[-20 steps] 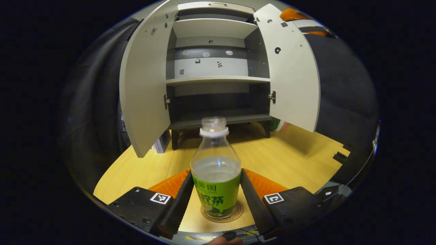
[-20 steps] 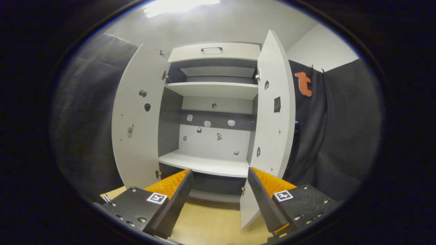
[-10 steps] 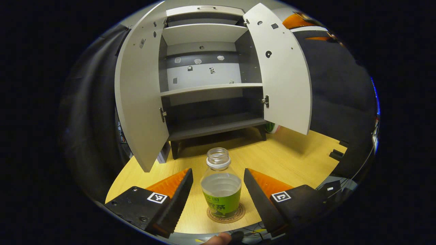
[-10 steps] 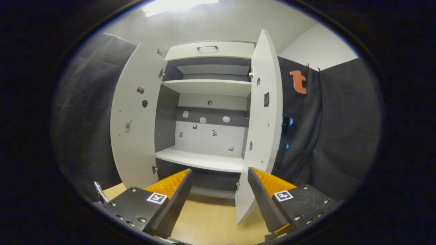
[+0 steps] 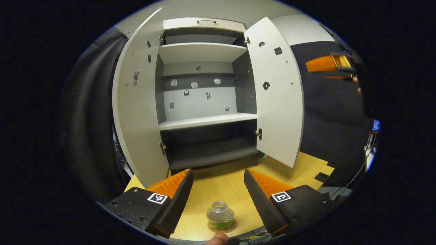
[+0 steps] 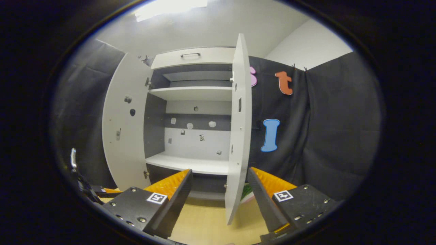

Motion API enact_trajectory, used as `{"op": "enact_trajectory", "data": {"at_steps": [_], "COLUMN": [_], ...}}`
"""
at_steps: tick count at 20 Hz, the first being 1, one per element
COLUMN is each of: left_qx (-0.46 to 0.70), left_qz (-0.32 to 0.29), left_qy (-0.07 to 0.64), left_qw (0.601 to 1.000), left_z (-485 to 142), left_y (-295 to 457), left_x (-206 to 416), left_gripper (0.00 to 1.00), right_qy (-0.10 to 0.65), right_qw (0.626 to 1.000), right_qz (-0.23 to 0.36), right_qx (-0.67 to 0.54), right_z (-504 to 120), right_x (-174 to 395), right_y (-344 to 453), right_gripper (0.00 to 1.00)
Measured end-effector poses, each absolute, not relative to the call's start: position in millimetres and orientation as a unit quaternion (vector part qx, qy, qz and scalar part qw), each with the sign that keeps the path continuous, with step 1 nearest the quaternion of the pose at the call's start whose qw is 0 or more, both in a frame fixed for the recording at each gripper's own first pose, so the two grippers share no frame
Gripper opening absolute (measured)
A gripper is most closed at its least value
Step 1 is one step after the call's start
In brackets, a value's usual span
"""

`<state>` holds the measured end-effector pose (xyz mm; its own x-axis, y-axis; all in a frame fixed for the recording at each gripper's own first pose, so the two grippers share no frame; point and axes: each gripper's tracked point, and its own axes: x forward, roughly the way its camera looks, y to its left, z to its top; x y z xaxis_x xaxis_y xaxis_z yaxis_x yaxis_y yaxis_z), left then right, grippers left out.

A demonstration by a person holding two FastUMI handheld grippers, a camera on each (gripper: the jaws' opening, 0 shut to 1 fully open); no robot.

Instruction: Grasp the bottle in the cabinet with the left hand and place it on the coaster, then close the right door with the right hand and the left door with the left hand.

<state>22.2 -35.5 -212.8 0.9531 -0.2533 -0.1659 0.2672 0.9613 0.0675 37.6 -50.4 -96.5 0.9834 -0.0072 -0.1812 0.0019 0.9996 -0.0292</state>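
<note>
Standing upright on the round coaster [image 5: 221,227], the uncapped tea bottle [image 5: 220,215] sits on the wooden table [image 5: 218,190], below the left gripper [image 5: 218,187], whose jaws are spread wide and empty. Right gripper [image 6: 219,187] likewise gapes, empty, facing the right door's [image 6: 238,136] edge. Left door [image 5: 136,112] and right door both hang open.

In my left gripper view, the bottle [image 5: 220,215] hides most of the coaster [image 5: 221,227], and a hand [image 5: 216,239] is cut off at the bottom edge. My right gripper [image 5: 335,66] is cropped at the far right. The marks on the cabinet [image 5: 201,97] back are too small to make out. In my right gripper view, the right door [image 6: 238,136] hides a green object [image 6: 246,192] on the desk [image 6: 207,221].
</note>
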Motion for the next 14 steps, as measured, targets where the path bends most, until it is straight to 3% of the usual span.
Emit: {"op": "enact_trajectory", "data": {"at_steps": [8, 14], "left_qx": [0.037, 0.033], "left_qz": [-0.115, -0.089], "left_qy": [0.024, 0.025], "left_qw": [0.992, 0.995], "left_z": [-95, -42], "left_y": [-17, -2], "left_x": [37, 43], "left_gripper": [0.95, 0.95], "right_qy": [0.055, 0.054], "right_qw": [0.996, 0.991], "right_qz": [-0.066, -0.117], "right_qx": [0.003, -0.019], "right_z": [-71, -69], "right_x": [50, 78], "right_y": [-147, -228], "right_gripper": [0.98, 0.98]}}
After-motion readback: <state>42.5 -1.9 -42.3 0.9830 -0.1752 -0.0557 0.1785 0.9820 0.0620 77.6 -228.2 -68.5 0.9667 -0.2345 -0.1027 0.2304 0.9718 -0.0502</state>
